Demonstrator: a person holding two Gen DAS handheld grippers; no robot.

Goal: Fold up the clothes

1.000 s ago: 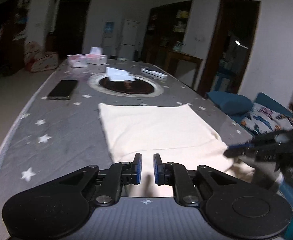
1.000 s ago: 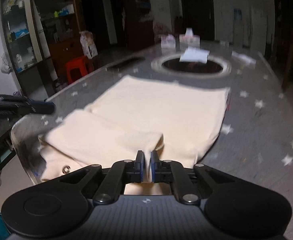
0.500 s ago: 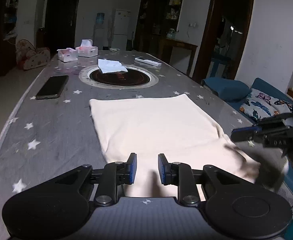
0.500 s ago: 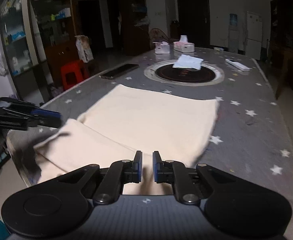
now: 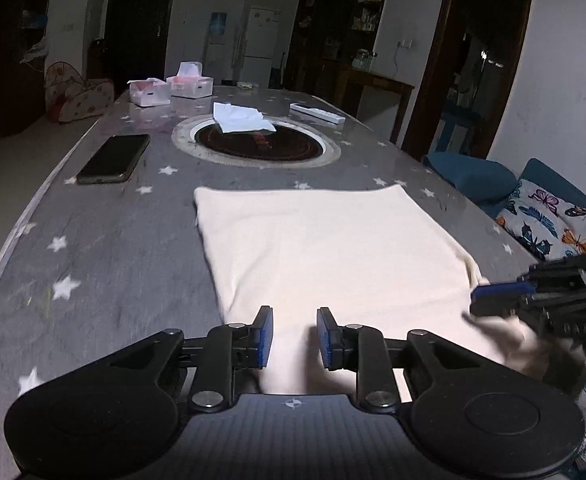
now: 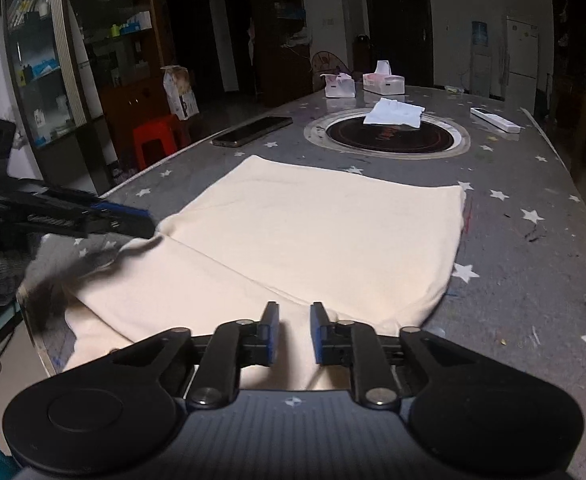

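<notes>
Hovering over cream garment [image 5: 325, 252]: left gripper [image 5: 293, 336] apart, right gripper [image 6: 294, 333] opening, seemingly gripping nothing.

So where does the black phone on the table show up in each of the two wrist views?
Left wrist view: the black phone lies upper left, left of the round cooktop, beyond the cream garment's far left corner.
Right wrist view: the phone lies upper middle, left of the cooktop, near the table's left edge.
Shared landmark: the round cooktop with the white paper on it.

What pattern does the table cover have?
The table cover is grey with scattered white stars; this shows best in the left wrist view.
</notes>
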